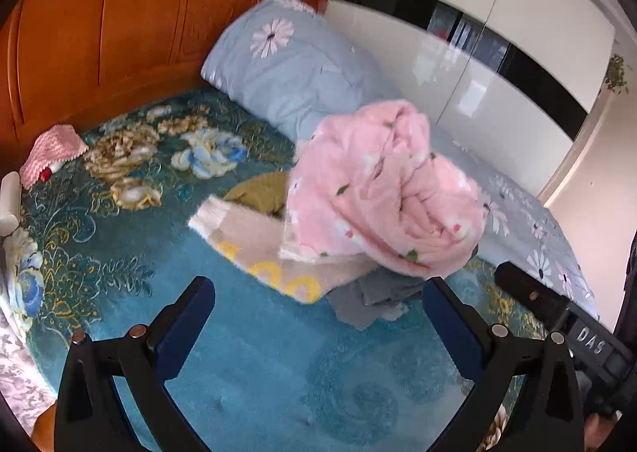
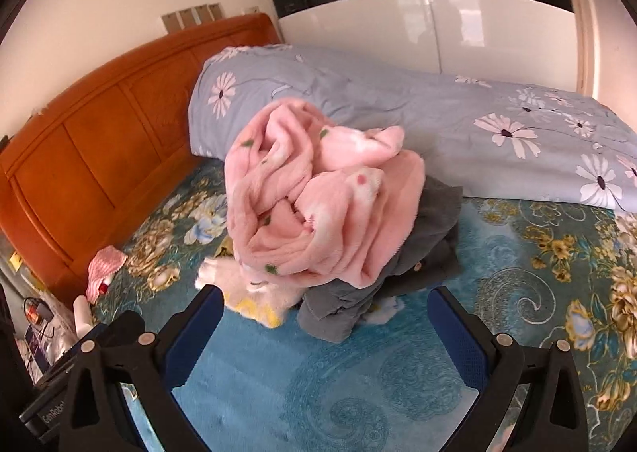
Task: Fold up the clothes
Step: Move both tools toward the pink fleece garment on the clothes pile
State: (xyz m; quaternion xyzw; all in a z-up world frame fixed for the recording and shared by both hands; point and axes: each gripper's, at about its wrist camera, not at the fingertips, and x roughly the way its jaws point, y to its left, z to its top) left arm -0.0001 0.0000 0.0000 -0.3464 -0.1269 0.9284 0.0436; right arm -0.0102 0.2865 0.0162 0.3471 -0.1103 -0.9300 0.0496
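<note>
Lettering "DAS" on right gripper [image 1: 557, 308].

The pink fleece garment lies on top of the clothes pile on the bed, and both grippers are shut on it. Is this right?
Not quite. The pink fleece garment does top the pile, but both wrist views show the left gripper and right gripper open, short of it.

orange wooden headboard [image 2: 99, 157], glossy white wardrobe [image 2: 438, 30] with black band, cream wall [image 2: 119, 6], daylight reflections
</note>
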